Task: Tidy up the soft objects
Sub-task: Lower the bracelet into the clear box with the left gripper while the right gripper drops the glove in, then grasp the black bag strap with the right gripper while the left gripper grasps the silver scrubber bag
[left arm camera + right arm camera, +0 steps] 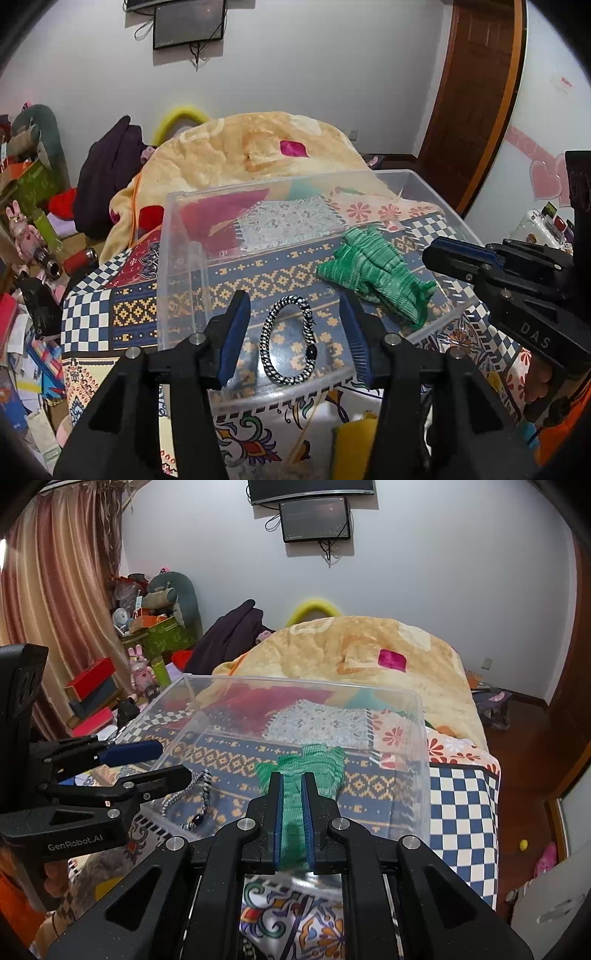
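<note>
A clear plastic box (192, 258) (417, 746) stands on a patterned bedcover. Inside it lie a black-and-white braided bracelet (286, 347) (192, 797) and a green knitted glove (373, 273) (314, 768). My left gripper (293, 317) is open above the box, its blue pads on either side of the bracelet without touching it. It also shows in the right wrist view (162, 764). My right gripper (291, 801) is shut on the green glove's near end, over the box's front wall. In the left wrist view the right gripper (439, 258) shows at the glove's right.
A folded beige blanket (266, 147) (351, 653) rises behind the box. A yellow sponge (351, 443) lies on the bedcover in front of the box. Boxes, toys and papers crowd the floor on the left (29, 295). A wooden door (476, 92) stands at the right.
</note>
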Motion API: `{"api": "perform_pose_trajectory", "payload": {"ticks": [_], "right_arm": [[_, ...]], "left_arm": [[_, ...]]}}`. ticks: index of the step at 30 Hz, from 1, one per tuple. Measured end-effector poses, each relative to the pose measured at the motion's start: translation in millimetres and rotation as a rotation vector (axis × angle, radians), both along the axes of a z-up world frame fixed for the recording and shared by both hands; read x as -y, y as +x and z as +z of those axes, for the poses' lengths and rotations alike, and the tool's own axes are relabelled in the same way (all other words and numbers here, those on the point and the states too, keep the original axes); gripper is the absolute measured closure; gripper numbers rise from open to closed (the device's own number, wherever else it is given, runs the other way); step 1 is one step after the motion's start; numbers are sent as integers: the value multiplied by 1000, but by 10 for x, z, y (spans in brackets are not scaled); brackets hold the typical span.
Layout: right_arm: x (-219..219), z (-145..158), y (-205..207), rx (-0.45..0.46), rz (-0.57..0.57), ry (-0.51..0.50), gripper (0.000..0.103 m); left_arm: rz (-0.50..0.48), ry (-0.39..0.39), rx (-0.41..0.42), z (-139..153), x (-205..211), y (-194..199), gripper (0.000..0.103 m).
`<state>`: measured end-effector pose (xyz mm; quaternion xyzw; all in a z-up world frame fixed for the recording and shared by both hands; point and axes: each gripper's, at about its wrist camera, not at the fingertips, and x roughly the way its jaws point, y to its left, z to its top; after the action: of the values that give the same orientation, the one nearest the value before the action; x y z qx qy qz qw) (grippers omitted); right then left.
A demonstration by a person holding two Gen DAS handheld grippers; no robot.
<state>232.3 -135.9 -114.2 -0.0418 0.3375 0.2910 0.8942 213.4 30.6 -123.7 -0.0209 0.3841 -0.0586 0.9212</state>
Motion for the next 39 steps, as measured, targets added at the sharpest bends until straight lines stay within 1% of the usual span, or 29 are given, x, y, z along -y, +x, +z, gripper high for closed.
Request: {"api": "perform_pose_trajectory", "payload": {"ticks": [3, 5, 6, 8, 9, 11, 12, 14, 15, 17, 19, 22, 25, 31, 33, 36, 39], "right_arm": [[54, 68, -78, 19, 1, 2, 86], [117, 140, -169, 45, 1, 12, 74], [134, 169, -199, 57, -3, 16, 70], [203, 253, -307, 87, -6, 36, 55], [220, 286, -344, 97, -7, 46, 52], [282, 357, -441, 120, -10, 66, 36], [307, 383, -488, 131, -12, 74, 32], [350, 428, -615, 160, -12, 85, 19], [356, 440, -659, 168, -12, 89, 17], [377, 450, -761, 181, -9, 96, 8], [390, 441, -868, 192, -6, 103, 0], [379, 399, -980, 194, 9, 103, 0], [343, 298, -1076, 167, 25, 99, 0], [268, 36, -1187, 79, 58, 105, 0], [237, -42, -1223, 33, 96, 112, 0], [175, -176, -1215, -25, 109, 119, 0], [125, -285, -1199, -64, 116, 119, 8]], "left_arm": [[4, 0, 26, 96, 2, -97, 52], [8, -3, 49, 175, -17, -168, 47], [11, -4, 64, 224, -28, -220, 46], [16, -9, 93, 320, -51, -329, 41], [21, -14, 109, 375, -68, -400, 39], [31, -25, 134, 458, -93, -523, 30], [34, -29, 146, 492, -107, -584, 28], [42, -20, 168, 558, -124, -728, 25], [46, -10, 178, 580, -130, -796, 25], [56, 3, 192, 613, -148, -949, 16], [62, -5, 202, 626, -187, -1063, 11], [74, -9, 204, 608, -235, -1229, 10], [83, -15, 185, 529, -272, -1370, 7], [93, -5, 120, 278, -287, -1565, 7], [101, -5, 92, 159, -299, -1608, 7], [115, -26, 50, -9, -311, -1651, 7], [132, -50, -1, -204, -344, -1677, 7]]}}
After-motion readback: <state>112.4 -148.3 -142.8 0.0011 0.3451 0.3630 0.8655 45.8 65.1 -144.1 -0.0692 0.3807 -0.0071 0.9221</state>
